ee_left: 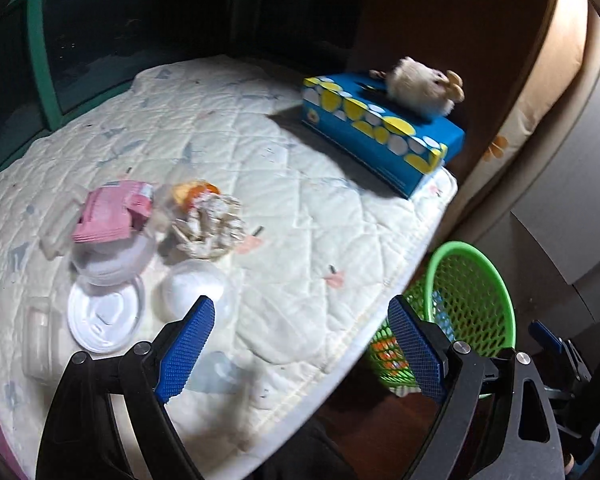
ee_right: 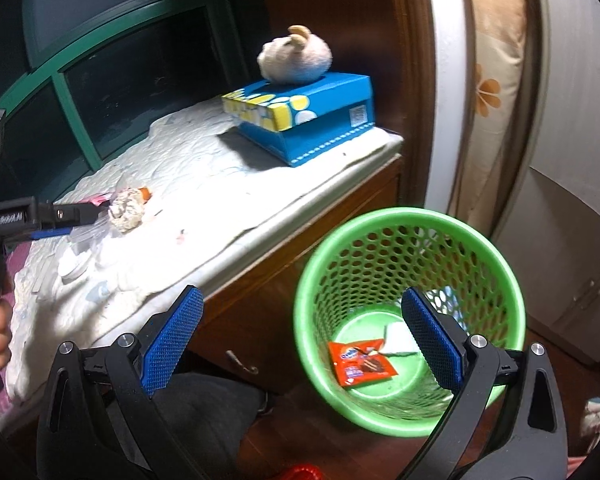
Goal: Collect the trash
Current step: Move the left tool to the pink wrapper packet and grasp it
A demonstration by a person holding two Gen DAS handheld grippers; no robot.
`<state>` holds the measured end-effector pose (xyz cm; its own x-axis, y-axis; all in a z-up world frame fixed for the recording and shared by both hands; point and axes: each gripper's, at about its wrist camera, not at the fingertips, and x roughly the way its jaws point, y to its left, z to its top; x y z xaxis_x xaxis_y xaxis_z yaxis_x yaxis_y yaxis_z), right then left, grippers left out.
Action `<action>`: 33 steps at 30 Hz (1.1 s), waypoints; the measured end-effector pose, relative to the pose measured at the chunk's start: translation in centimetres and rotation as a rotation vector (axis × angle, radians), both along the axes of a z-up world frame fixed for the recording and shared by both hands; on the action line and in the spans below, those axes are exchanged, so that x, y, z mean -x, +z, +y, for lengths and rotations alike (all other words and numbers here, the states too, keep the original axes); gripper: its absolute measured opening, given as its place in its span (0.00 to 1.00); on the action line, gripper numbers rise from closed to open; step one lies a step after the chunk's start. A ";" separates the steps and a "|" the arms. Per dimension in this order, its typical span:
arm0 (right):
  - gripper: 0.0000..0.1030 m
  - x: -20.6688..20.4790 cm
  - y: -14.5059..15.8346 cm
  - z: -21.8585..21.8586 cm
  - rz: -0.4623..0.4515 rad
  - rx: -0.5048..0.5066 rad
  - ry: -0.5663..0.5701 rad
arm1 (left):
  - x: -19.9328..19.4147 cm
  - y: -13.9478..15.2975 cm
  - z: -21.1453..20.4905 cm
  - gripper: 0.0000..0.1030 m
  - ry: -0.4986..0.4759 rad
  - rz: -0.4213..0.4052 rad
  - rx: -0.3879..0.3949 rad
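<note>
Sitting beside the quilted pad [ee_right: 204, 200], a round green mesh basket [ee_right: 410, 216]

Landmark: quilted pad [ee_left: 284, 184]. Tissue box [ee_left: 380, 136] on its far right corner, plush toy [ee_left: 420, 84] on the box. Wrappers [ee_left: 112, 216], crumpled paper [ee_left: 208, 224], lid [ee_left: 104, 320] clustered on its left part. Basket [ee_right: 412, 320] on floor right of pad; snack packet [ee_right: 360, 362] inside.

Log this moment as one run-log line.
left gripper: open, empty | right gripper: open, empty | green mesh plastic basket: holds orange snack wrapper | crumpled paper wad: on quilt
</note>
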<state>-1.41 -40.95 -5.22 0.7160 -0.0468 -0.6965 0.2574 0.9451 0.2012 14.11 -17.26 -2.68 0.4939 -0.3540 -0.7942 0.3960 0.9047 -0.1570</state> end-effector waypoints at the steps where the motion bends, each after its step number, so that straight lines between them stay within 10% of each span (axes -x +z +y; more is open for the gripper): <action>1: 0.96 -0.3 0.1 0.4 -0.003 -0.001 0.012 | -0.7 0.3 1.0 0.83 0.026 -0.009 -0.002; 11: 0.96 -3.5 0.9 3.7 -0.015 -0.015 0.098 | -6.7 0.9 8.1 0.84 0.217 -0.056 -0.074; 33: 0.96 -10.6 1.2 9.0 -0.030 -0.040 0.234 | -14.7 -4.2 9.7 0.87 0.203 0.063 -0.169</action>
